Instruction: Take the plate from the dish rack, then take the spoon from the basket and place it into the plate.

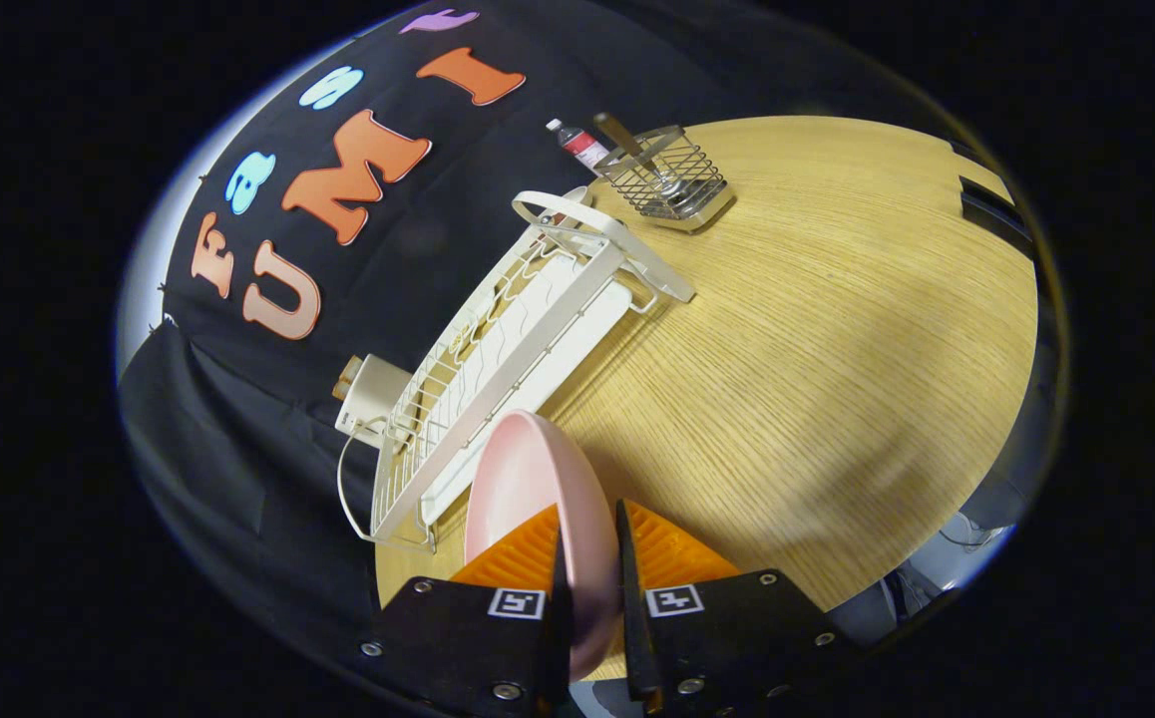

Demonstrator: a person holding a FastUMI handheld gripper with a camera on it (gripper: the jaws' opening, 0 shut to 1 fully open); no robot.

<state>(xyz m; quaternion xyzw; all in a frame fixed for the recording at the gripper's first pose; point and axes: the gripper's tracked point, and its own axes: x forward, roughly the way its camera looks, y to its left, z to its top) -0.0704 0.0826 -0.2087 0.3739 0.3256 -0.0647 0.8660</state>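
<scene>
pink plate [528, 479] sits edge-on between my gripper [589, 558] fingers, both pressing on its rim, so i hold it clear of the white dish rack [498, 359], which stands just beside it on the wooden table [817, 349]. step one looks nearly done. next i judge the plate must go down flat on bare table and the fingers let go. spoon [637, 150] stands in the wire basket [667, 179], well beyond the rack. a small bottle [577, 142] behind the basket has a label too small to read.
</scene>
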